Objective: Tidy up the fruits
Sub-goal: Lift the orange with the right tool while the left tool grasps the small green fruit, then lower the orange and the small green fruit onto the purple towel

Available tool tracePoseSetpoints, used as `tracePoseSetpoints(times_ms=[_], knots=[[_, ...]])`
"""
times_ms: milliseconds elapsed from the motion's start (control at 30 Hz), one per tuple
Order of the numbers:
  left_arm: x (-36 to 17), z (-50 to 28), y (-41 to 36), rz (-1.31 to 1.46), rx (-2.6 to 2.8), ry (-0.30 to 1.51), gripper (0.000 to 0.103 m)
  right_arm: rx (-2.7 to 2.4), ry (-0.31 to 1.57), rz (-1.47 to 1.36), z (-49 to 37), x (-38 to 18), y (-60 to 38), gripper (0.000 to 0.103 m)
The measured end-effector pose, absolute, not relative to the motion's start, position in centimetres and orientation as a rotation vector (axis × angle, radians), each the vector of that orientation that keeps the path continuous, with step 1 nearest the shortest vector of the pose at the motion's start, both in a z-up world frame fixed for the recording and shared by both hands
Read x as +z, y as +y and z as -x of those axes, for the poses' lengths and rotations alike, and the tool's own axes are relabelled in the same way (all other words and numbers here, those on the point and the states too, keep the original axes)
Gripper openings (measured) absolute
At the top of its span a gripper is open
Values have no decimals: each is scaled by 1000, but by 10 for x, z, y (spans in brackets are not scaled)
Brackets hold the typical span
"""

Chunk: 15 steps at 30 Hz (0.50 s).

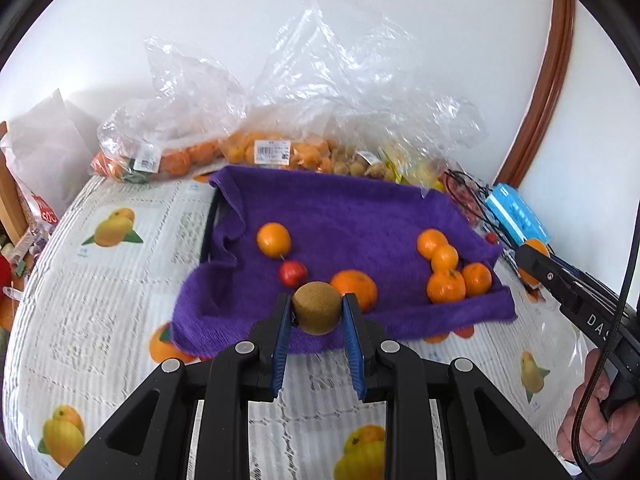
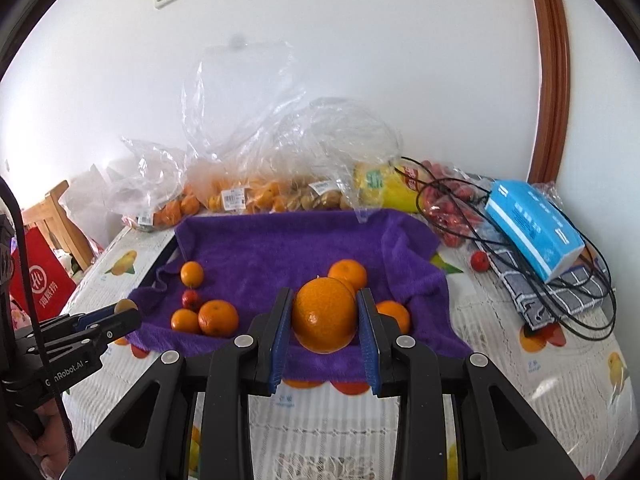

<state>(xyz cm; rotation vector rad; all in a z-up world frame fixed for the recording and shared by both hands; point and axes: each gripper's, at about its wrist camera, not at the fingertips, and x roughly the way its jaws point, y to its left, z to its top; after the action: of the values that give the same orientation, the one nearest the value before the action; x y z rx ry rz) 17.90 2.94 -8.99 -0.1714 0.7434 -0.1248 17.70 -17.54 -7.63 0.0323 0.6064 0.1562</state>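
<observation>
My left gripper (image 1: 316, 308) is shut on a small brown round fruit (image 1: 316, 307) above the near edge of a purple towel-lined tray (image 1: 340, 208). On the towel lie several oranges (image 1: 273, 239), a cluster at the right (image 1: 446, 286), and a small red fruit (image 1: 292, 273). My right gripper (image 2: 324, 314) is shut on a large orange (image 2: 324, 314) over the tray's near edge (image 2: 280, 240). The left gripper shows at the left of the right wrist view (image 2: 120, 314). The right gripper shows at the right of the left wrist view (image 1: 532, 258).
Clear plastic bags of oranges and small fruit (image 2: 240, 196) line the wall behind the tray. A blue tissue pack (image 2: 534, 224), black cables (image 2: 472, 216), a bag of red fruit and a checked cloth (image 2: 560, 296) lie at the right. A fruit-print tablecloth (image 1: 100, 300) covers the table.
</observation>
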Motion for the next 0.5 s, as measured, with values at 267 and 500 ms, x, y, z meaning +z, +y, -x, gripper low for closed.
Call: tracePoseSetpoints(times_ms=[267,500], knots=[[-83,-203,46,202,-84,735,24,173,588,-43,-204,-68,-164,32],[-84,-225,49,207,-59,741,24,173,585,-55,-230,-67,-162,32]])
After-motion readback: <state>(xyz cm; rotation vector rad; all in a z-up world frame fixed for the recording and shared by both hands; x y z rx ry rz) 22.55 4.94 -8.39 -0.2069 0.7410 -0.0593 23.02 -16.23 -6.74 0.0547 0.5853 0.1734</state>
